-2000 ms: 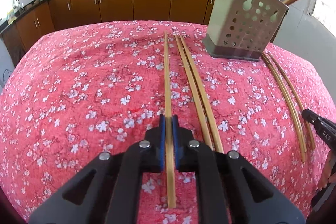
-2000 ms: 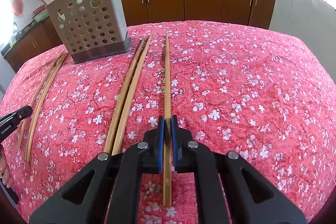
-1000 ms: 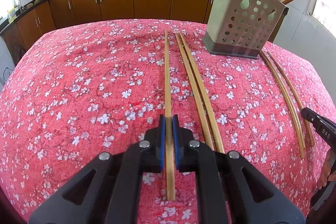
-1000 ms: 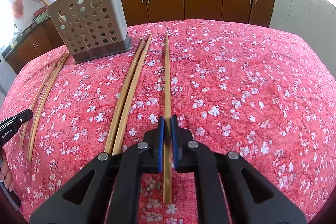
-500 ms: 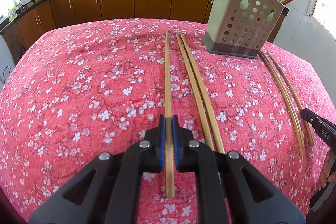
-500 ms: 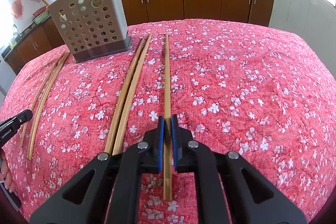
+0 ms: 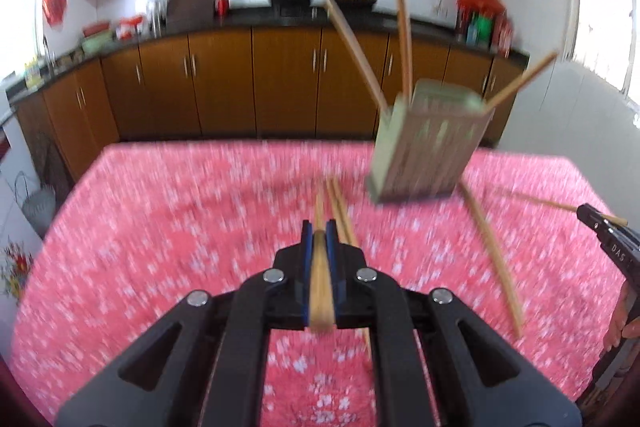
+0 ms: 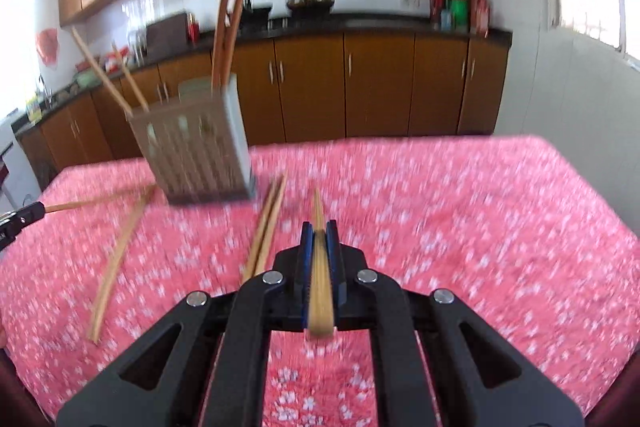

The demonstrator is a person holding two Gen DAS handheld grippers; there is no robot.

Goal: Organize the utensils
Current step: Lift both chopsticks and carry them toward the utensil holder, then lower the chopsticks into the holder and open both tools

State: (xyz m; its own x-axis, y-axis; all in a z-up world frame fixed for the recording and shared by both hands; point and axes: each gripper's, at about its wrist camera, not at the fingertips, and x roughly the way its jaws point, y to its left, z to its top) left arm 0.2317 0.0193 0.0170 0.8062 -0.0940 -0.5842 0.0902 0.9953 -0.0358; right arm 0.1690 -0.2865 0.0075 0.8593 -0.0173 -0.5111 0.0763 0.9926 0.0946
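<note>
My left gripper (image 7: 319, 231) is shut on a bamboo chopstick (image 7: 319, 279), lifted off the table and pointing forward. My right gripper (image 8: 319, 231) is shut on another chopstick (image 8: 319, 279), also lifted. The grey perforated utensil holder (image 7: 428, 151) stands on the red floral tablecloth (image 7: 168, 227), ahead right in the left wrist view and ahead left in the right wrist view (image 8: 196, 151), with several chopsticks sticking out. A pair of chopsticks (image 8: 266, 227) lies between the grippers. One more chopstick (image 7: 492, 255) lies past the holder. Both views are motion-blurred.
The other gripper's tip (image 7: 604, 231) shows at the right edge of the left wrist view, and at the left edge (image 8: 20, 217) of the right wrist view. Brown kitchen cabinets (image 7: 256, 83) and a dark counter stand behind the table.
Both grippers have risen fast with their chopsticks, lifting them off the cloth; the views now look out level over the table. One chopstick of the far pair has lifted with a gripper.
</note>
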